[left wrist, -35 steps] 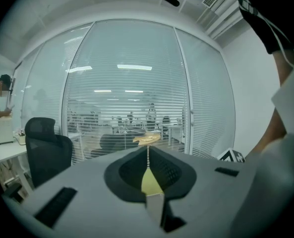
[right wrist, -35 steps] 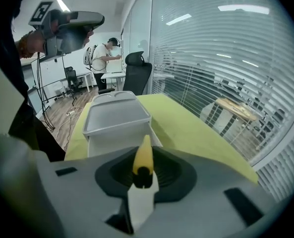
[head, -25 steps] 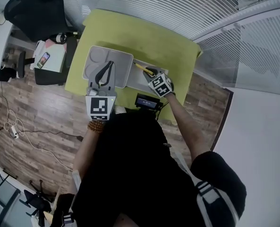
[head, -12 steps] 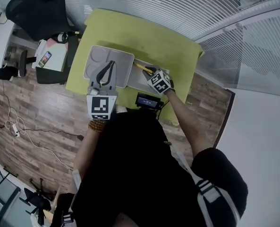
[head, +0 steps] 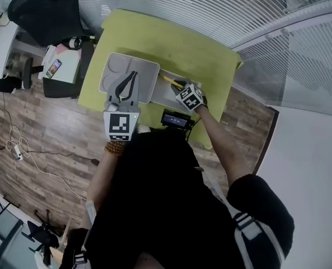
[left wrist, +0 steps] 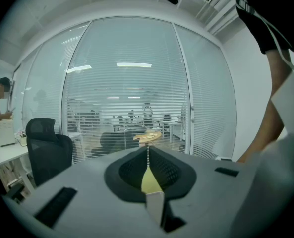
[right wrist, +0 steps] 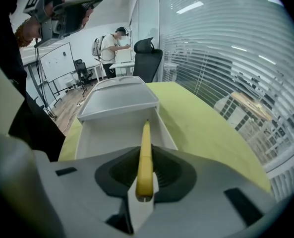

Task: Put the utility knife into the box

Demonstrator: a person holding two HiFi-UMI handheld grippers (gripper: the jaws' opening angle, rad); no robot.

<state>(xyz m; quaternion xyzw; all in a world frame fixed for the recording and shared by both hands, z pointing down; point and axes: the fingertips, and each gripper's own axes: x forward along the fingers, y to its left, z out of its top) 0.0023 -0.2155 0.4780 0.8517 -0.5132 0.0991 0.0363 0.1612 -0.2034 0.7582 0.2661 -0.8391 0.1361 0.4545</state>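
there, utility knife (right wrist: 146,130) in right tongs (right wrist: 147,150), apparently above box (right wrist: 99,133)

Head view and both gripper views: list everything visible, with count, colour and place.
table: one, yellow-green, centre, beside the blinds
box: one, white, open, on the table
tray: one, grey, on the table beside the box
utility knife: one, yellow, above the box
office chair: one, black, left of the table
phone: one, dark, on a stand left of the table
black device: one, at the table's near edge
left gripper: grey, jaws together, empty, over the tray
right gripper: grey, clamped on the utility knife
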